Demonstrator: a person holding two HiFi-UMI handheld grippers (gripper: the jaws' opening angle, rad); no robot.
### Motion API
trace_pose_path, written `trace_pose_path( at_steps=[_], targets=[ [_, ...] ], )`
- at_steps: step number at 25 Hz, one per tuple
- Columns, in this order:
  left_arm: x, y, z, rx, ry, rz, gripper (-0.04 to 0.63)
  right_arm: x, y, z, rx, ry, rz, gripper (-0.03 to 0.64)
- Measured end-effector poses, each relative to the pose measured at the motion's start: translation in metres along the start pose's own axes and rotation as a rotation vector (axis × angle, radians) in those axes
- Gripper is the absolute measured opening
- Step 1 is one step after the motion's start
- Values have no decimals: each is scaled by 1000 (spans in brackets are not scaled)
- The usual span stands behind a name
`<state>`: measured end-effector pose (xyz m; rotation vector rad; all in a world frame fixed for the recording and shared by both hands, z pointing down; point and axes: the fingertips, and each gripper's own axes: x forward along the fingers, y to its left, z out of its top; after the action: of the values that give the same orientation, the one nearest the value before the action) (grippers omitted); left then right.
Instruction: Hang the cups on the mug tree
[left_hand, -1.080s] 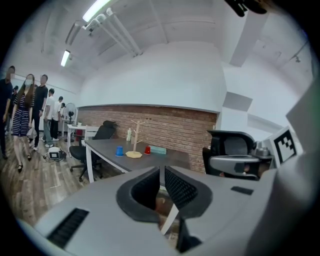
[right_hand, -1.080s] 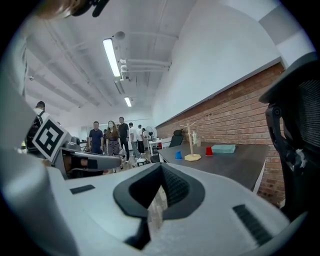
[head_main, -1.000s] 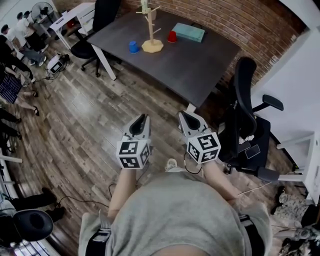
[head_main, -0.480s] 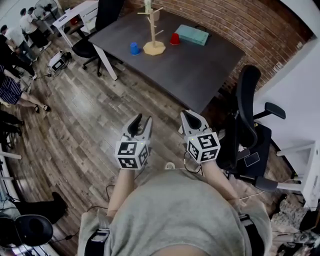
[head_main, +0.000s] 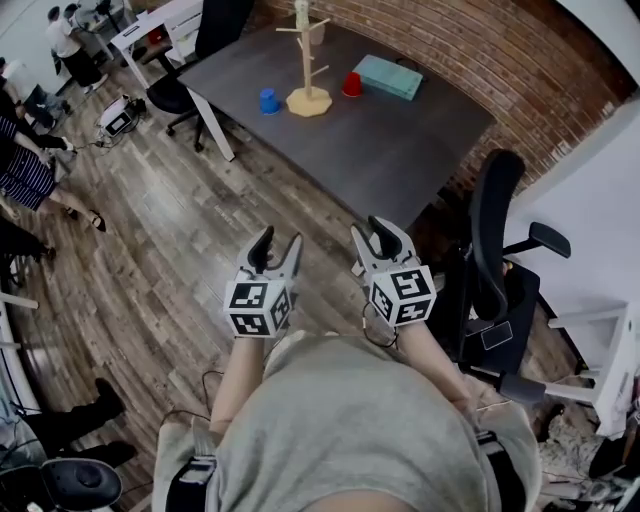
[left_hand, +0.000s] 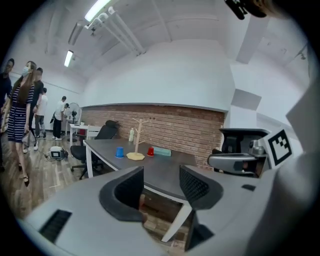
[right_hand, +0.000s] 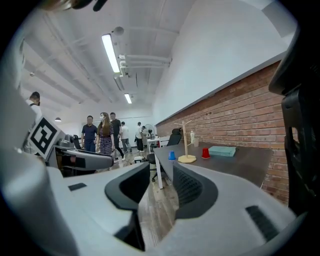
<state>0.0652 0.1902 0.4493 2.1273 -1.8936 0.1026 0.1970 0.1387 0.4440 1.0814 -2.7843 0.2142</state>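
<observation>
Blue cup (head_main: 268, 100), red cup (head_main: 351, 84): handles too small (both distant).

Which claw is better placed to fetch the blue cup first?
Left, likely. The small blue cup stands left of the wooden mug tree, on the left claw's side. Its jaws have just been opening, with nothing between them.

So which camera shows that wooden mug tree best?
The head view: the wooden mug tree stands largest there, trunk, pegs and base all clear. Both gripper views show it whole too, but much smaller.
</observation>
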Motion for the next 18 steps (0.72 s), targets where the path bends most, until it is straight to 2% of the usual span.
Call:
trace_pose_path(
  at_steps=[11, 18],
  targets=[
    [23, 13, 8, -14, -7, 33, 236, 24, -18, 0, 31, -3, -4, 251],
    [56, 41, 16, -24, -10, 45, 238, 57, -38, -1, 37, 7, -39, 273]
  ],
)
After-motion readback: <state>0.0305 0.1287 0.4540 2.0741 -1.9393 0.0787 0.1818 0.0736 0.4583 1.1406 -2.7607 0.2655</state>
